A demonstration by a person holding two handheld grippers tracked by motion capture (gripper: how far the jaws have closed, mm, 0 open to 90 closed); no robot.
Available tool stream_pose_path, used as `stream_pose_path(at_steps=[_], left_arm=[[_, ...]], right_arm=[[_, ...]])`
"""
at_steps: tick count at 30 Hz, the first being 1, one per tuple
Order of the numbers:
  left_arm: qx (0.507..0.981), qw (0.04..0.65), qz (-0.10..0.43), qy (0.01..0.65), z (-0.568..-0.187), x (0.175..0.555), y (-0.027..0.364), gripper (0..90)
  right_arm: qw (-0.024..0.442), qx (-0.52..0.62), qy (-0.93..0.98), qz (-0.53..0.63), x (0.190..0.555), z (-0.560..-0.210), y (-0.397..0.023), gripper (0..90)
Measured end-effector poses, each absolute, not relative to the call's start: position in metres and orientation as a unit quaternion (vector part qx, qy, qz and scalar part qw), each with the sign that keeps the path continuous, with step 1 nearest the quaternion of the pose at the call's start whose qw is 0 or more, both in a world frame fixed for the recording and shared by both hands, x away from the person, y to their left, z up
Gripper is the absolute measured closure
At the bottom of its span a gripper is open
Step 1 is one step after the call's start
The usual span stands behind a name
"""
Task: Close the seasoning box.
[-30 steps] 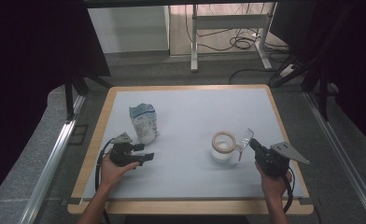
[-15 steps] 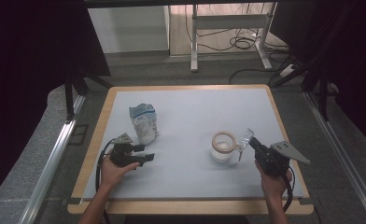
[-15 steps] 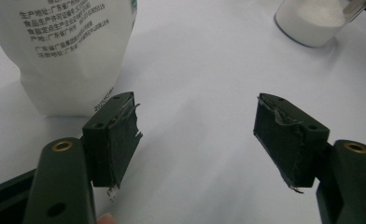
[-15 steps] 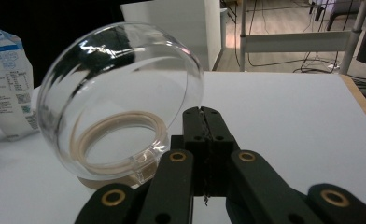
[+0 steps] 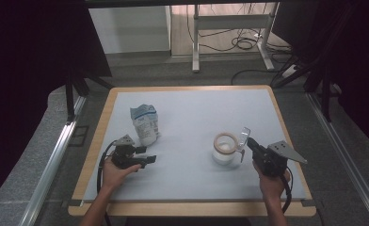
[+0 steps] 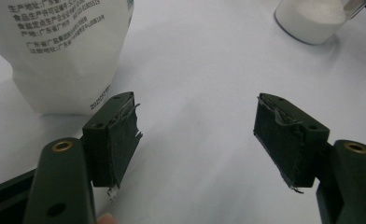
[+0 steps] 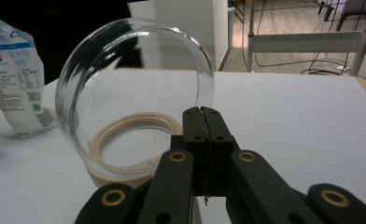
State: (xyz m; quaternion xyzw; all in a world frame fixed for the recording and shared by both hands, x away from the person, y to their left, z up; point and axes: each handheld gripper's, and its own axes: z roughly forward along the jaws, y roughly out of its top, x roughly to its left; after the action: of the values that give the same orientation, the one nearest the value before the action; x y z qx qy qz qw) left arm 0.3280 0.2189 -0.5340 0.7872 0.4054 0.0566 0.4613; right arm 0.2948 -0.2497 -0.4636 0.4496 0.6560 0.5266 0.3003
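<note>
**Nothing shifted since a second ago**

Right gripper [image 5: 246, 140] still clamped shut on glass lid [image 7: 134, 95], held tilted beside open jar [image 5: 225, 148] near table's [image 5: 192, 101] right edge. Left gripper [image 6: 197, 135] still open, empty, resting just short of white bag [image 5: 145, 123] toward left edge.

Cut off at the left and top edges of the left gripper view: bag [image 6: 64, 51], its print too small to read. Cropped at the top edge there: jar [image 6: 312, 21] (just the white fill and part of the wall). In the right gripper view, jar base hidden behind the right gripper [image 7: 204, 116], rim seen through the clear lid [image 7: 134, 93]. Lid edge buried between the shut jaws. Bag cropped again at the left edge.
</note>
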Motion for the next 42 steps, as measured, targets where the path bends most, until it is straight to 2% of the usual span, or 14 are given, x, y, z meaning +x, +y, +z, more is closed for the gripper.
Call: stream_pose_path(at_steps=[10,20,32,42], left_arm=[[0.788,0.460,0.055,0.407,-0.536,0.328,0.218,30.1],[0.787,0.460,0.054,0.407,-0.537,0.328,0.218,30.1],[0.786,0.459,0.055,0.411,-0.538,0.328,0.220,30.1],[0.783,0.461,0.057,0.415,-0.538,0.328,0.223,30.1]], right_arm=[[0.286,0.436,0.672,0.526,0.300,-0.465,-0.234,89.7],[0.252,0.402,0.703,0.529,0.306,-0.467,-0.205,89.7],[0.245,0.399,0.700,0.539,0.303,-0.464,-0.212,89.7],[0.256,0.419,0.689,0.534,0.299,-0.464,-0.242,89.5]])
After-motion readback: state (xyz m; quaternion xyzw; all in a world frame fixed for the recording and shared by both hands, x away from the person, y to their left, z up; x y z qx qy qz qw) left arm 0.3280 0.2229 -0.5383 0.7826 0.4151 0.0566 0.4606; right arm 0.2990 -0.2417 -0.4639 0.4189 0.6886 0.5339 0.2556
